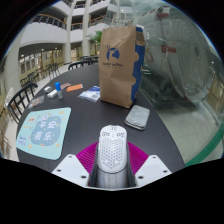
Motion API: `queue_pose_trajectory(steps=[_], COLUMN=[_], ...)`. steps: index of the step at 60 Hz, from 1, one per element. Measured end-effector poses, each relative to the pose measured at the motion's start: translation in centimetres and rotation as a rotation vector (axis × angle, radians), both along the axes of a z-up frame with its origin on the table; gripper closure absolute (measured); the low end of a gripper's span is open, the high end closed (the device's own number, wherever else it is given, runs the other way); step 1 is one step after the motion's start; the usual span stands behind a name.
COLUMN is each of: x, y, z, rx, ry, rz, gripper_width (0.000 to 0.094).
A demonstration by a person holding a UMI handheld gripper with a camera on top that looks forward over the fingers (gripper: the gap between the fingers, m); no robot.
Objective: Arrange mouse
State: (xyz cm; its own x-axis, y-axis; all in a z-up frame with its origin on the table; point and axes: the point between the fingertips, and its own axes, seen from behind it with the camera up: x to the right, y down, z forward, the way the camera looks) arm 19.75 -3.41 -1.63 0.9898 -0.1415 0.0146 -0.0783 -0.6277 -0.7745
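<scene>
On the dark round table (80, 125) | white perforated mouse (110, 150) is clamped between both pads of the gripper (110, 160) | brown paper bag (118, 66) and phone (137, 117) are seen beyond.

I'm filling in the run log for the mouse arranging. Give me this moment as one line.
tool: shut on white mouse | mouse: held over dark round table | ahead: phone, brown paper bag
</scene>
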Motion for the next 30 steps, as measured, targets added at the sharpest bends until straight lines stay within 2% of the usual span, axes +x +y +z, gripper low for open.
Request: queue_pose_trajectory(steps=[5,7,15,22,26,30], x=[-0.1,0.3,-2.9,-11.1,-16.3,-22.1], y=[-0.1,-0.1,1.6,3.9,5.7,5.9], z=[0.2,0.8,9.4,15.0,14.5,11.3], rx=[0.002,0.011,0.198,0.285,0.269,0.226], ry=[0.017,0.001,0.002,0.005,-0.001,0.039], rz=[-0.022,-0.029,-0.019,0.068,0.118,0.168], gripper_width=[0.0577,0.0583,0.0588,0.0589,0.059,0.0591])
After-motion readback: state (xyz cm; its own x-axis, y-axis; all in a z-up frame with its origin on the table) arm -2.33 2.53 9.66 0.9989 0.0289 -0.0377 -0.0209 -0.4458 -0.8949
